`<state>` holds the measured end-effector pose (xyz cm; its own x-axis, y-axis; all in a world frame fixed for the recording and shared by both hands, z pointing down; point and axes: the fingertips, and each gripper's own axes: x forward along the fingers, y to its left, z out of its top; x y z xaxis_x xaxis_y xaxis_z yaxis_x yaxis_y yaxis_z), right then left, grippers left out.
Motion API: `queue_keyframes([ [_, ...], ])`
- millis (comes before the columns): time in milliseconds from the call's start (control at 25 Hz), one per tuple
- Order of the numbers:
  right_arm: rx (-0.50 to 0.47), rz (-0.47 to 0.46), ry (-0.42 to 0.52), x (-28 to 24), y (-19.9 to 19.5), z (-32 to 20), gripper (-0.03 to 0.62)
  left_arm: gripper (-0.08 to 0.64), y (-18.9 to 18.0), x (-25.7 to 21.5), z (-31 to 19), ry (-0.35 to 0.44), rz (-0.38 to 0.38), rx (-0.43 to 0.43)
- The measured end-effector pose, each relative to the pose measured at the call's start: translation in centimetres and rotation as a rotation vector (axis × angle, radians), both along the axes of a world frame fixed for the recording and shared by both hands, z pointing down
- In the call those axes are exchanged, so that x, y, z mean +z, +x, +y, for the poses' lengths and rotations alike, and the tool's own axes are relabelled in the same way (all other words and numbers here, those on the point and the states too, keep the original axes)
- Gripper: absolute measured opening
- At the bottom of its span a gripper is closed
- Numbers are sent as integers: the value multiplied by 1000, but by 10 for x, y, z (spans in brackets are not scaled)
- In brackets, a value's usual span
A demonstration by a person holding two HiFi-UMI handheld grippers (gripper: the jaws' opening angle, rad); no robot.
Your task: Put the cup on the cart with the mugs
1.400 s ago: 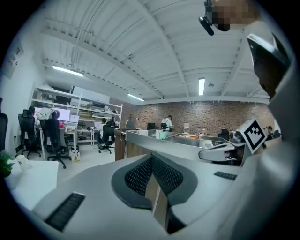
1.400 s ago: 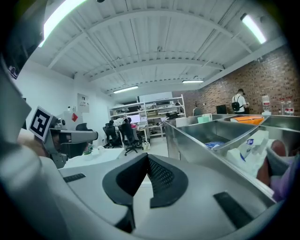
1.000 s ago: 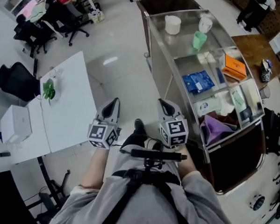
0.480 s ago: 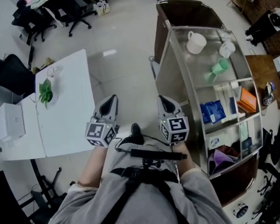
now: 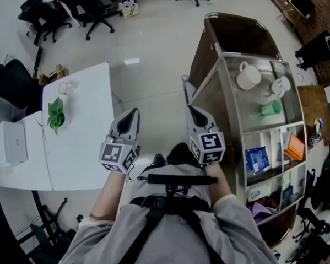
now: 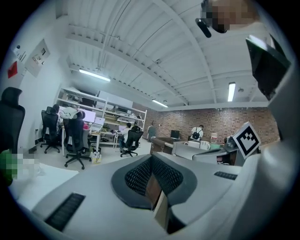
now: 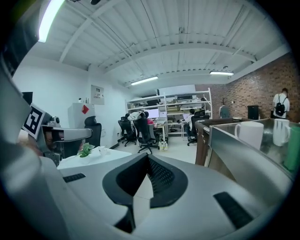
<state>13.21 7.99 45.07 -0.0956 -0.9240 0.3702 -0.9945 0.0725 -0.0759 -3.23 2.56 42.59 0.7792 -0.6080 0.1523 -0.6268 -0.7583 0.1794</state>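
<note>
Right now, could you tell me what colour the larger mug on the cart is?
The mug is white, clearest in the head view.

Seen from above, a person wears a grey short-sleeved shirt (image 5: 165,242) crossed by black harness straps (image 5: 149,219), with a black bar (image 5: 181,179) at the chest. The pale grey left claw (image 5: 132,114) and right claw (image 5: 193,109) have black ribbed pads (image 6: 139,176), and each bears a black-and-white marker cube (image 5: 118,157).
</note>
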Motion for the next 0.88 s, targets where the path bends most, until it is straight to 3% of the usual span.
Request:
queue_keyframes([
  [320,-65,-24,-11,10,29,-97,2,3,8,13,-74,-35,-16,-115],
  [640,-177,-48,21,1,44,-195,2,3,40,3,-133,-7,-51,-190],
  [880,-217,-120,5,10,37,-236,2,4,28,0,-169,7,-76,-257],
])
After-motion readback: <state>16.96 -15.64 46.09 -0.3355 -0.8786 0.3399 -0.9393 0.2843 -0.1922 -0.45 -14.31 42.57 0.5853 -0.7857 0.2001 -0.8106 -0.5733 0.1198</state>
